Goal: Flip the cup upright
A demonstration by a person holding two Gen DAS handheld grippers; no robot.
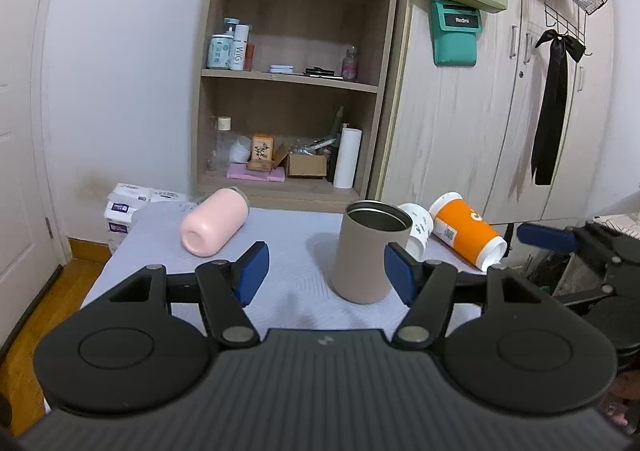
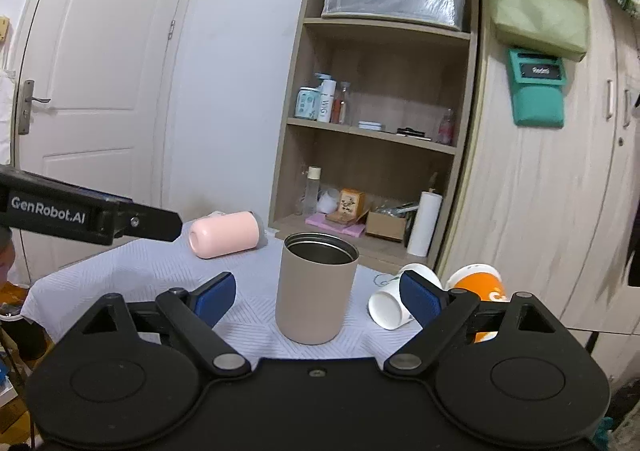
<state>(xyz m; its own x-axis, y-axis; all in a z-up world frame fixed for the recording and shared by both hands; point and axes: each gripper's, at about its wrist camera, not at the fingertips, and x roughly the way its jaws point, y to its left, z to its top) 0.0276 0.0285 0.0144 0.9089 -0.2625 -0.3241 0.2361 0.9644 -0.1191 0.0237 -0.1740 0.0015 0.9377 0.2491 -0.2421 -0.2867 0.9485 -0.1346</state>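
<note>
A beige cup [image 1: 370,253] stands upright with its steel-lined mouth up on the pale cloth-covered table [image 1: 296,291]; it also shows in the right wrist view [image 2: 314,289]. A pink cup [image 1: 214,225] [image 2: 224,234] lies on its side at the back left. A white cup [image 1: 418,229] [image 2: 390,305] and an orange cup [image 1: 468,235] [image 2: 482,287] lie on their sides at the right. My left gripper [image 1: 326,271] is open and empty, just short of the beige cup. My right gripper [image 2: 316,297] is open and empty, its fingers on either side of the beige cup without touching.
A wooden shelf unit [image 1: 296,83] with bottles and boxes stands behind the table, beside a pale wardrobe [image 1: 460,131]. A white door [image 2: 96,99] is at the left. Tissue packs [image 1: 132,203] sit by the wall. The left gripper's side [image 2: 88,213] crosses the right wrist view.
</note>
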